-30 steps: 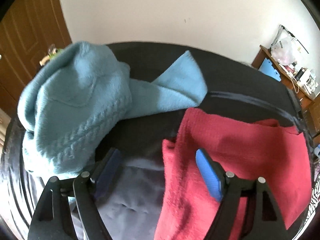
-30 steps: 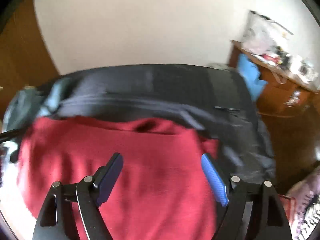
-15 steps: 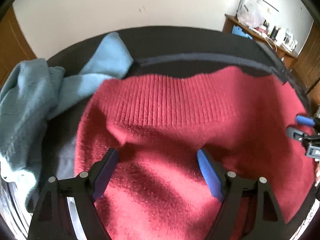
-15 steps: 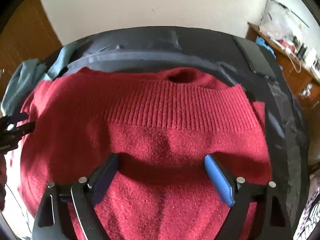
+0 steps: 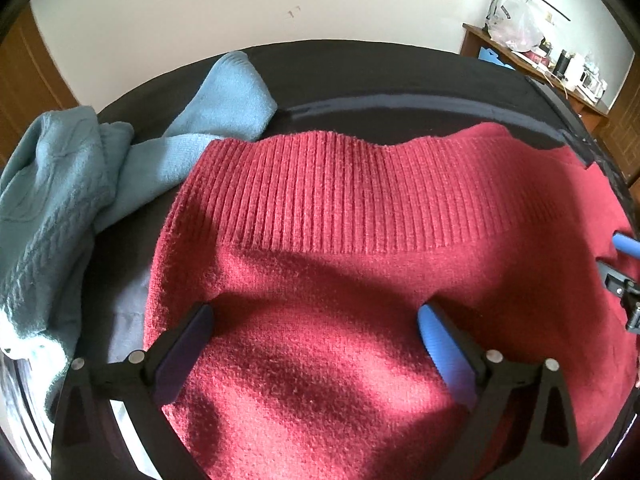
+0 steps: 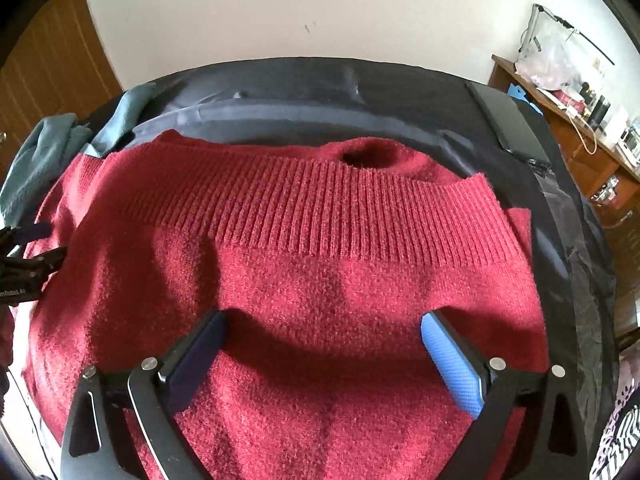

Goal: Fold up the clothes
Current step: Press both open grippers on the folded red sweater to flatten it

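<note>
Spreading fuzzy red knit sweater, ribbed band far; left claw, right claw wide, empty, above; next: gripping edges; crumpled pale-blue cable-knit sweater beside.

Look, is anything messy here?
Yes. The light blue sweater lies bunched in a crumpled heap at the left, one sleeve flung toward the red sweater. The red sweater is spread out, though its ribbed edge looks wavy.

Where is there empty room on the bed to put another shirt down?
A bare dark strip of bed runs between the red sweater and the wall. It is crowded on the left, where the blue sweater is heaped against the red one.
</note>
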